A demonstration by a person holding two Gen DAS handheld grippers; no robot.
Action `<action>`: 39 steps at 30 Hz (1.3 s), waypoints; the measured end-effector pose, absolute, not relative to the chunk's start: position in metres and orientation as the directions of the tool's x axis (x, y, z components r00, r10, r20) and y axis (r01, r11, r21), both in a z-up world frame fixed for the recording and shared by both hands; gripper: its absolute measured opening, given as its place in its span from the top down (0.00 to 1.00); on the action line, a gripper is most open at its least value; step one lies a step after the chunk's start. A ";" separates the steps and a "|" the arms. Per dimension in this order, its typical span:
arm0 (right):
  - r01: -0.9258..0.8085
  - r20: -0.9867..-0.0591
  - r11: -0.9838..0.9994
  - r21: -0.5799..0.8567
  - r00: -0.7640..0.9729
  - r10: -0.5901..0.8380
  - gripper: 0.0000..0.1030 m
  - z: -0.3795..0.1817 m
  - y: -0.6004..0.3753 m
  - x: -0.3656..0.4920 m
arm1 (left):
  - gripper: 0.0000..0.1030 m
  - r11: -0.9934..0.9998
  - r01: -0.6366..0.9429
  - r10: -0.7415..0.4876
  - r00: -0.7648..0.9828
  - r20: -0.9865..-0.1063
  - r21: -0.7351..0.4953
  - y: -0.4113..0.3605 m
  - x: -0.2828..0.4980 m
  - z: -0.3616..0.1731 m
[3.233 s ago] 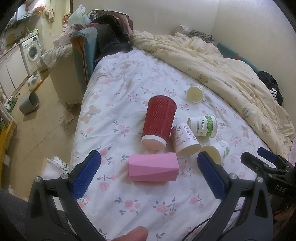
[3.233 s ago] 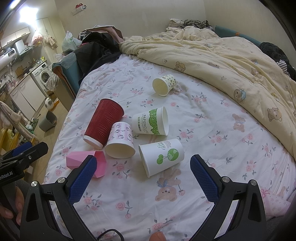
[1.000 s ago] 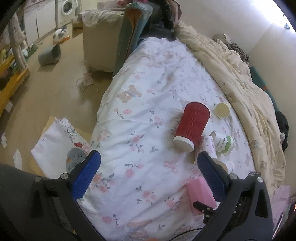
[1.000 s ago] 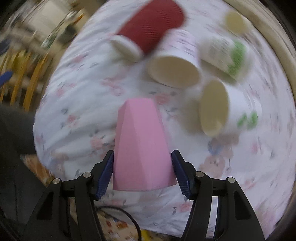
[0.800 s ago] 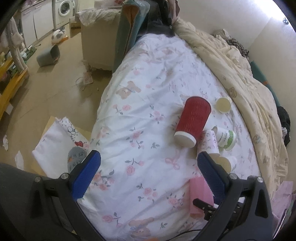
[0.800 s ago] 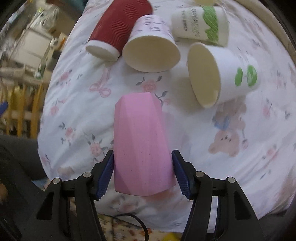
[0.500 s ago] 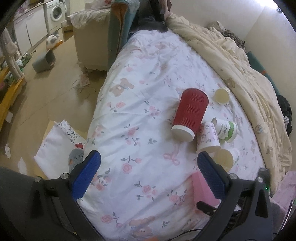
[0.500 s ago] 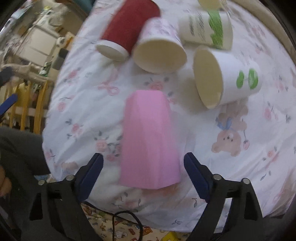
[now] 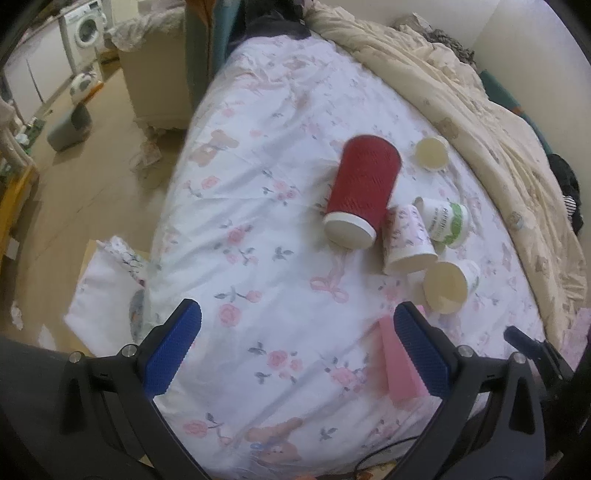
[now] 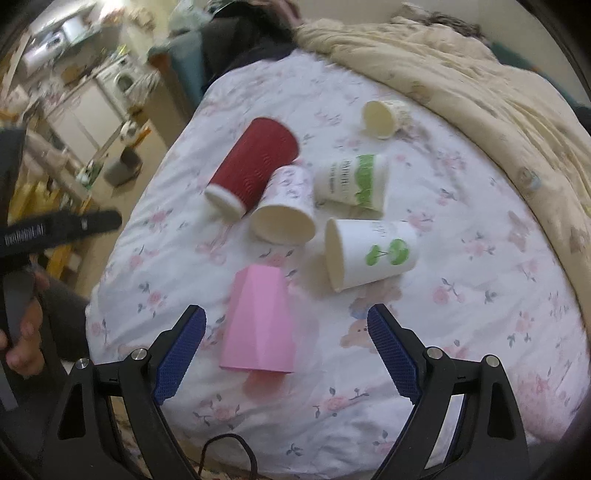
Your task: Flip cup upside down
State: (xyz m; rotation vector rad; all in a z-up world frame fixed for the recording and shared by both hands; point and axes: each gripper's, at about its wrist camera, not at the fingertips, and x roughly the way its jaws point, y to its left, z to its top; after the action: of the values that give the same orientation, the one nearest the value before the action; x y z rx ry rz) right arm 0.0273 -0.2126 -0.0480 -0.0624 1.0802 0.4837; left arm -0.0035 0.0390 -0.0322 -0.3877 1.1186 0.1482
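Note:
A pink faceted cup (image 10: 259, 322) stands upside down on the floral bedsheet (image 10: 480, 295), wide mouth down, between the fingers of my open right gripper (image 10: 286, 354) and apart from both. In the left wrist view the pink cup (image 9: 397, 363) shows partly behind the right finger. My left gripper (image 9: 295, 350) is open and empty above the near part of the bed. A red ribbed cup (image 10: 255, 170), a floral paper cup (image 10: 286, 212) and several white paper cups lie on their sides beyond it.
A white cup with a green tree print (image 10: 369, 253) lies just right of the pink cup. A cream duvet (image 10: 461, 74) covers the bed's far right. The bed edge drops to the floor at left, with a grey bin (image 9: 70, 125) and washing machine (image 9: 83, 31).
My right gripper was shut on the pink cup, then opened and drew back, leaving the cup standing mouth down on the sheet. The left gripper shifted its view slightly.

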 end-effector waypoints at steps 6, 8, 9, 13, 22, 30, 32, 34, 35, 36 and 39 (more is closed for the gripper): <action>-0.337 -0.841 0.925 0.178 0.435 0.321 0.12 -0.047 -0.226 0.029 | 0.00 0.941 -0.270 -0.065 0.442 -0.895 -0.202 0.027 -0.003 -0.033; -0.316 -0.830 0.933 0.171 0.465 0.309 0.12 -0.045 -0.228 0.030 | 0.00 0.949 -0.250 -0.063 0.448 -0.892 -0.192 0.021 -0.002 -0.033; -0.311 -0.827 0.936 0.166 0.474 0.304 0.12 -0.044 -0.228 0.031 | 0.00 0.952 -0.239 -0.063 0.451 -0.890 -0.189 0.018 -0.002 -0.033; -0.301 -0.812 0.937 0.177 0.493 0.312 0.11 -0.041 -0.230 0.033 | 0.00 0.963 -0.207 -0.058 0.460 -0.886 -0.171 0.009 -0.002 -0.033; -0.258 -0.800 0.954 0.154 0.534 0.273 0.11 -0.034 -0.241 0.033 | 0.00 0.967 -0.189 -0.081 0.416 -0.906 -0.173 0.002 0.003 -0.034; -0.155 -0.808 0.977 0.150 0.550 0.211 0.11 -0.032 -0.270 0.037 | 0.05 0.959 -0.215 -0.114 0.298 -0.948 -0.183 -0.036 0.031 -0.043; -0.119 -0.815 0.980 0.160 0.544 0.200 0.11 -0.034 -0.280 0.039 | 0.07 0.954 -0.220 -0.147 0.256 -0.955 -0.206 -0.051 0.040 -0.053; -0.087 -0.814 0.977 0.192 0.543 0.208 0.11 -0.034 -0.291 0.039 | 0.09 0.948 -0.236 -0.167 0.209 -0.964 -0.215 -0.065 0.047 -0.067; -0.075 -0.811 0.977 0.202 0.547 0.210 0.11 -0.033 -0.296 0.039 | 0.11 0.944 -0.250 -0.171 0.188 -0.967 -0.215 -0.069 0.050 -0.073; -0.062 -0.808 0.977 0.204 0.552 0.204 0.11 -0.032 -0.299 0.039 | 0.14 0.937 -0.266 -0.185 0.168 -0.968 -0.225 -0.073 0.052 -0.079; -0.033 -0.808 0.975 0.219 0.554 0.200 0.11 -0.030 -0.308 0.039 | 0.15 0.929 -0.293 -0.199 0.116 -0.973 -0.225 -0.085 0.057 -0.097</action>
State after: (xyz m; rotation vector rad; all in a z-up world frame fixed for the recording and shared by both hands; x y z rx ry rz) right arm 0.0387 -0.3081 -0.0302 0.1863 0.9750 0.1391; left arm 0.0570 -0.0850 -0.0972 -0.4086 1.4661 0.0720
